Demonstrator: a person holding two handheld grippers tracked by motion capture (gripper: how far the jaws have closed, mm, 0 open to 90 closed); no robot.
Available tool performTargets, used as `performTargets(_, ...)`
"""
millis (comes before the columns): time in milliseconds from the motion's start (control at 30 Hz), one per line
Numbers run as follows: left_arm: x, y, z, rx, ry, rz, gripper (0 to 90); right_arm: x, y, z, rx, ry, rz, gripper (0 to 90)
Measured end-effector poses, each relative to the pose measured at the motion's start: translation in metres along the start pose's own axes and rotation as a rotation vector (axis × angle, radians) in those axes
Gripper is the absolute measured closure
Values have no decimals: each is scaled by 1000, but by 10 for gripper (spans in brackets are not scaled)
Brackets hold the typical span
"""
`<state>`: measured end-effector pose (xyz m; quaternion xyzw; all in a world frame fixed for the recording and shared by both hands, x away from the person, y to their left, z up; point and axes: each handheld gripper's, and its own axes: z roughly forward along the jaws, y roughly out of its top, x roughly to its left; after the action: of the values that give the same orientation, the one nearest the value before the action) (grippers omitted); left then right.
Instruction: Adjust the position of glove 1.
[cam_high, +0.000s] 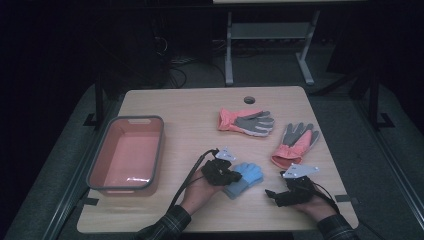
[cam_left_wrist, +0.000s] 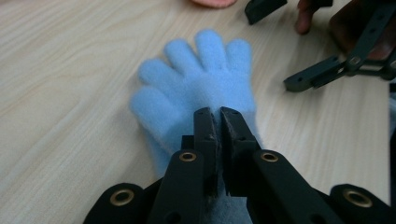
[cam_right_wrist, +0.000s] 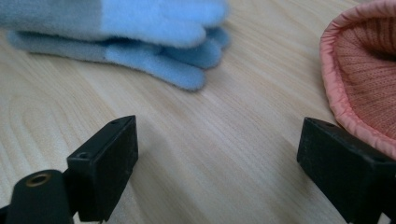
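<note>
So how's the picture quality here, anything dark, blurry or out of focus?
High view: dim, background nearly black, a faint glare streak in the pink bin. Left gripper view: the blue glove is soft, the jaws sharper. Right gripper view: blue glove blurred up top, wood grain crisp.

Dim lab — cables (cam_high: 172, 60), bench frame (cam_high: 270, 37)

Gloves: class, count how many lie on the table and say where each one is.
4. Two blue gloves stacked, the upper in the left gripper; one coral-and-grey glove mid-table; another coral-and-grey glove beside the right gripper.
</note>
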<state>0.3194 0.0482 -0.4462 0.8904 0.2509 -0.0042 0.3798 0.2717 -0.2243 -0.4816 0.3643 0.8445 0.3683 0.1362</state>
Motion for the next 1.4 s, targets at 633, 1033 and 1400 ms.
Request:
performTargets(633, 4, -2, 2, 22, 11, -20, 186, 0, 0, 0, 0, -1, 0, 124)
performTargets(1033, -4, 2, 15, 39, 26, 27, 132, 0, 0, 0, 1, 0, -3, 124)
performTargets(1400, -8, 3, 34, 80, 100, 89, 131, 0, 0, 0, 0, 0, -1, 123)
